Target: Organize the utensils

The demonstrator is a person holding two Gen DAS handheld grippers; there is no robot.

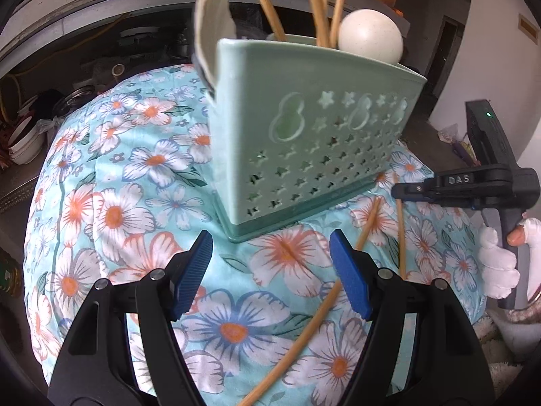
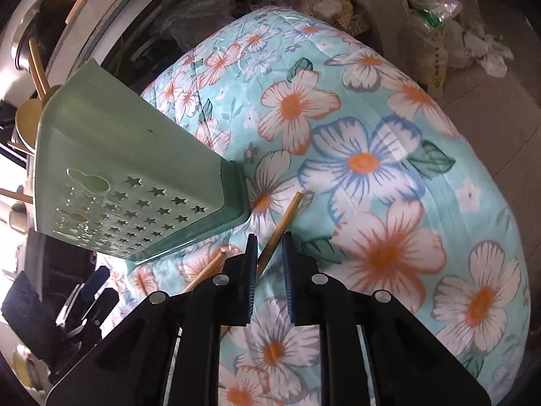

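A mint-green utensil holder (image 1: 314,128) (image 2: 128,155) with star cut-outs stands on the floral cloth. Several chopsticks (image 1: 319,3), a round cream spoon (image 1: 370,34) and a pale spatula (image 1: 213,23) stick out of it. Two loose chopsticks lie in front of it. One (image 1: 314,314) (image 2: 206,269) runs diagonally past my open, empty left gripper (image 1: 272,270). The other (image 1: 400,233) (image 2: 285,220) lies between the narrow jaws of my right gripper (image 2: 269,240) (image 1: 402,191). It slants under the left finger, and a gap shows beside the right pad.
The floral cloth (image 1: 135,203) covers a rounded table that drops off on all sides. A gloved hand (image 1: 497,257) holds the right gripper's handle. Stacked bowls (image 1: 23,142) sit off the left edge. Plastic bags (image 2: 432,50) lie beyond the far edge.
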